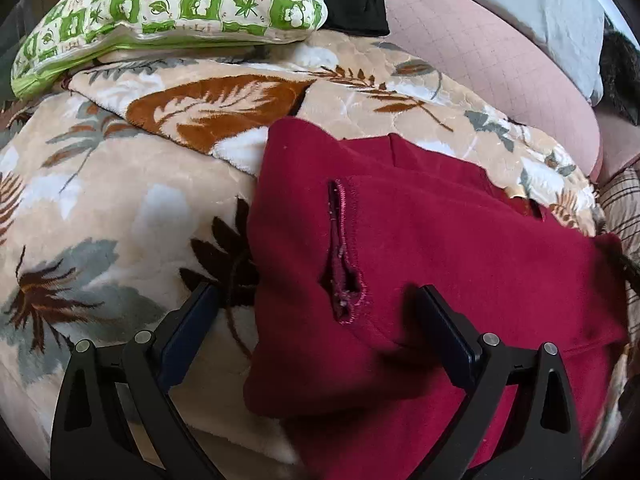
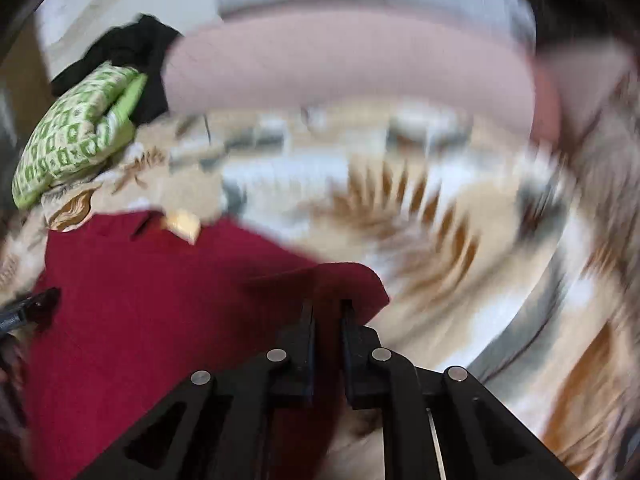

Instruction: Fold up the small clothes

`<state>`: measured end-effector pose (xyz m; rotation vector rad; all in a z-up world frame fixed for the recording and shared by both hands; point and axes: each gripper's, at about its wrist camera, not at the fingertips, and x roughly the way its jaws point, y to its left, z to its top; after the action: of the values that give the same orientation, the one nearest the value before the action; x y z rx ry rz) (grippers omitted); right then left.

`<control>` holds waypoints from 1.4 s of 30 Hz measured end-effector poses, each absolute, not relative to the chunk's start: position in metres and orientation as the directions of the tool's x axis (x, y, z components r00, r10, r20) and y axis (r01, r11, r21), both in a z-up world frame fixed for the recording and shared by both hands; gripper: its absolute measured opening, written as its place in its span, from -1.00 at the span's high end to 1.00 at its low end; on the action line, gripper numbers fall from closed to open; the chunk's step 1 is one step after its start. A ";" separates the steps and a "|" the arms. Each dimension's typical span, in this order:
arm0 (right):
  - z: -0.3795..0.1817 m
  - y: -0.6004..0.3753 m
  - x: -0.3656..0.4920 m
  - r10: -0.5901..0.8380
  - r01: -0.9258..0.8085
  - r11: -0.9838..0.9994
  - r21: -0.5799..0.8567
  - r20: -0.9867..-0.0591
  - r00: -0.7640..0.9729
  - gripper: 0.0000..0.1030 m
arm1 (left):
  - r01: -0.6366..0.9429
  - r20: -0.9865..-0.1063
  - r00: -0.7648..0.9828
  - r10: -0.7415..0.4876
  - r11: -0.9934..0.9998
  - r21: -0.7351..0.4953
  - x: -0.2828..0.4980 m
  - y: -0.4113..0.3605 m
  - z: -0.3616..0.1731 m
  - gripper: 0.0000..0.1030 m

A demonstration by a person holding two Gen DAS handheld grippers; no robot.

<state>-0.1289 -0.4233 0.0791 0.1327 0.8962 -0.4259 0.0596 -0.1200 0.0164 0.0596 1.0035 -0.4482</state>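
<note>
A dark red fleece garment [image 1: 420, 248] lies on a beige leaf-print blanket [image 1: 100, 200], partly folded, with a stitched slit on top. My left gripper [image 1: 316, 300] is open just above the garment's near left part, its fingers to either side of the slit. In the blurred right wrist view, my right gripper [image 2: 327, 312] is shut on the right corner of the red garment [image 2: 160, 300] and holds it a little off the blanket [image 2: 440, 208].
A green-and-white patterned pillow [image 1: 160, 12] lies at the back left, with black cloth [image 1: 356, 0] beside it. A pink quilted cover [image 1: 500, 60] and a pale grey pillow [image 1: 552, 8] lie behind. Striped fabric [image 1: 624, 208] lies at the right edge.
</note>
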 end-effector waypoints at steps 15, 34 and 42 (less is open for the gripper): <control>0.072 -0.384 -0.171 -0.148 0.324 0.946 0.031 -0.845 0.514 0.38 | 0.391 -0.820 0.476 -0.318 0.912 -0.126 0.054 -0.120 0.015 -0.92; 0.039 -0.400 -0.214 -0.116 0.533 0.826 0.183 -0.870 0.478 -0.01 | 0.374 -0.821 0.507 -0.261 0.925 -0.062 -0.018 -0.073 0.045 -0.92; 0.040 -0.396 -0.197 -0.200 0.503 0.862 0.067 -0.866 0.458 0.60 | 0.355 -0.827 0.503 -0.252 0.932 -0.068 -0.046 -0.057 0.051 -0.92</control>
<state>-0.1968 -0.3960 0.0404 0.3363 1.0083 -0.4435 -0.0458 -0.0572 0.0514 0.1163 0.9781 -0.3677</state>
